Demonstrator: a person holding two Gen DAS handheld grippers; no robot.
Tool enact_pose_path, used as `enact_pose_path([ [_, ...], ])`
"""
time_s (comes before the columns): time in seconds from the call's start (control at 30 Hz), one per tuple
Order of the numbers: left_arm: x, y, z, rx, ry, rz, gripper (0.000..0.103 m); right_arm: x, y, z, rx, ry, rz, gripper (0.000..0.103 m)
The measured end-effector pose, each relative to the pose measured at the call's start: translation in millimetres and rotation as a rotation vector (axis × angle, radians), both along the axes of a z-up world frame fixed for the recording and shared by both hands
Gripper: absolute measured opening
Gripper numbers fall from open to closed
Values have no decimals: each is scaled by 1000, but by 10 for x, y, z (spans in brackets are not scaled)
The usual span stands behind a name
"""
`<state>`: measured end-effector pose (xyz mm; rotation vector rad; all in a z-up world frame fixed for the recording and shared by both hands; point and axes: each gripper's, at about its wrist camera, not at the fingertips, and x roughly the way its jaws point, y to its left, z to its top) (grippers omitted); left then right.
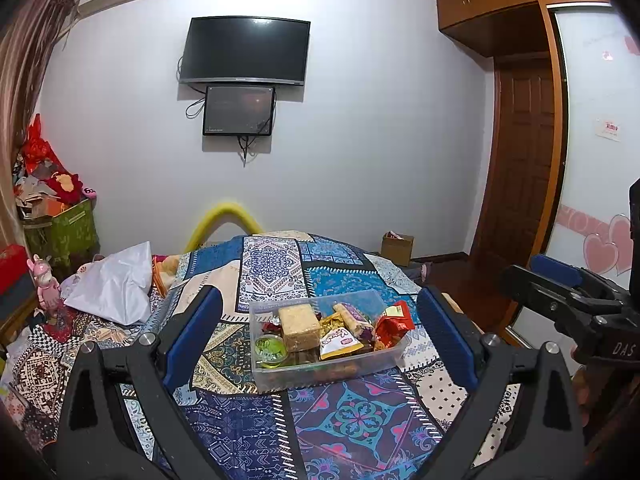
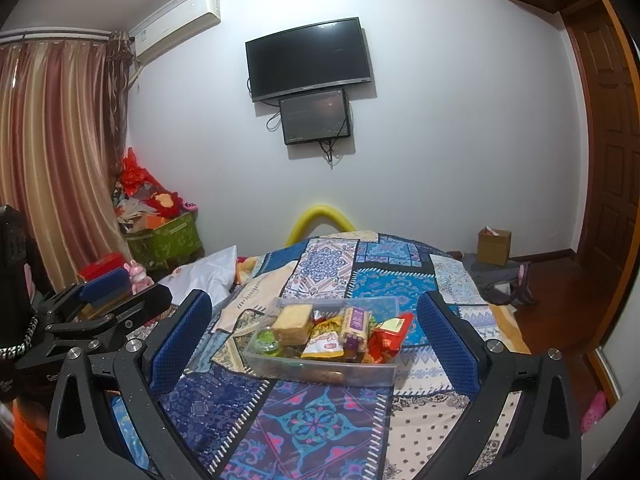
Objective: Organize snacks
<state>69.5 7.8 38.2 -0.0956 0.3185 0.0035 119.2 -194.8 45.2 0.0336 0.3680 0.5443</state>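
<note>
1. Before you sits the clear plastic bin, rectangular and open-topped, flat on the patchwork bedspread.
2. Inside, a pale wrapped block stands upright at the left.
3. Beside it lies a green jelly cup.
4. An orange-and-white packet leans at centre.
5. A red packet rests against the right wall.

Both hand-held grippers are the same build: matte black plastic frames w/ triangular cut-outs in the arms & round silver screws at the pivots. Left hand-held gripper has two long fingers faced w/ blue textured pads. Right hand-held gripper has identical blue dimpled pads. White lettering "DAS" shows on the right unit's black body; a braided cord hangs by the left unit.
</note>
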Motion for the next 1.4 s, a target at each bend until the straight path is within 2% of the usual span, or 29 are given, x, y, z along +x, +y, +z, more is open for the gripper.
enact_pose_path([
  [1.4, -10, -2, -17, -5, 3, -2, 99, -10, 21, 0, -1, 3, 4, 102],
])
